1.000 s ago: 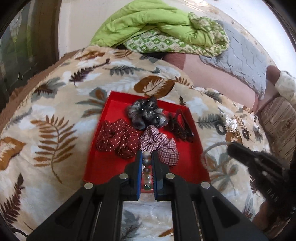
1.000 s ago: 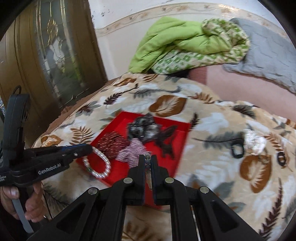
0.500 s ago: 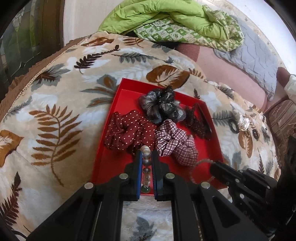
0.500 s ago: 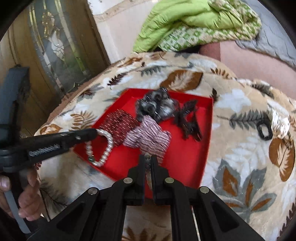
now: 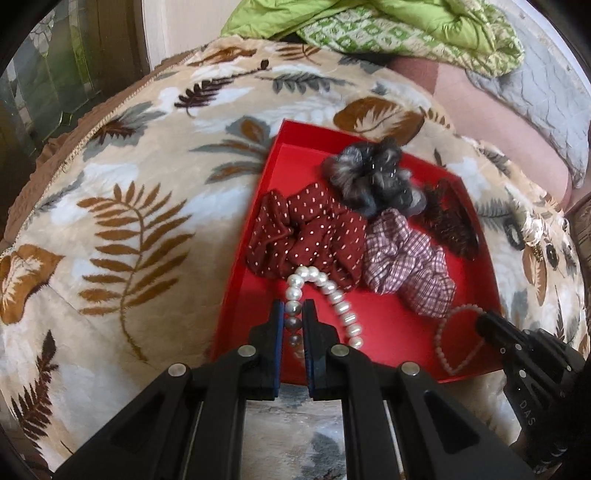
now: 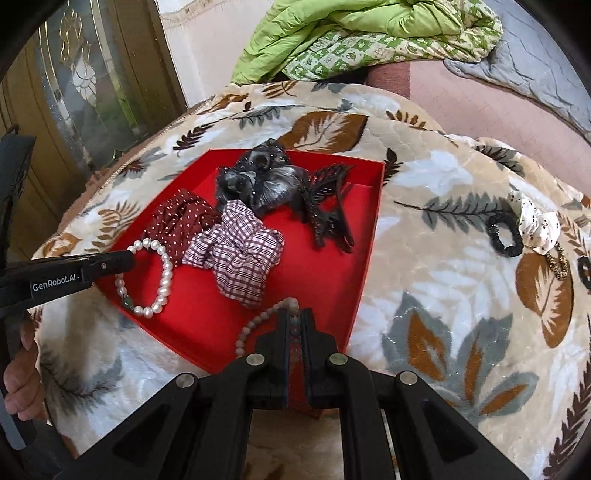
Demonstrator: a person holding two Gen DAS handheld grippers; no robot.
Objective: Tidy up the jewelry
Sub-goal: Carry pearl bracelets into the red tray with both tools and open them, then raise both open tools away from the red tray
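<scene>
A red tray [image 5: 255, 295] [image 6: 369, 236] lies on the leaf-patterned blanket. It holds a dotted maroon scrunchie [image 5: 303, 232] [image 6: 181, 218], a checked scrunchie [image 5: 406, 254] [image 6: 240, 254], a grey scrunchie [image 5: 369, 177] [image 6: 258, 181] and a dark hair claw [image 5: 447, 218] [image 6: 325, 210]. My left gripper [image 5: 293, 308] [image 6: 125, 262] is shut on a white pearl bracelet [image 5: 332, 291] [image 6: 162, 280] over the tray's near left part. My right gripper [image 6: 294, 314] [image 5: 480, 321] is shut on a pale pink bead bracelet [image 6: 255, 325] [image 5: 447, 347] over the tray's near edge.
To the right of the tray on the blanket [image 6: 443, 295] lie a black hair tie [image 6: 504, 236], a white dotted scrunchie [image 6: 539, 229] and small dark pieces [image 6: 585, 267]. A green quilt [image 6: 351, 33] and a grey pillow [image 5: 535, 103] lie behind. A glass door [image 6: 85, 77] stands on the left.
Both grippers have moved in low over the tray's near edge with their bracelets. The pearl bracelet now hangs out in front of the left fingers.
</scene>
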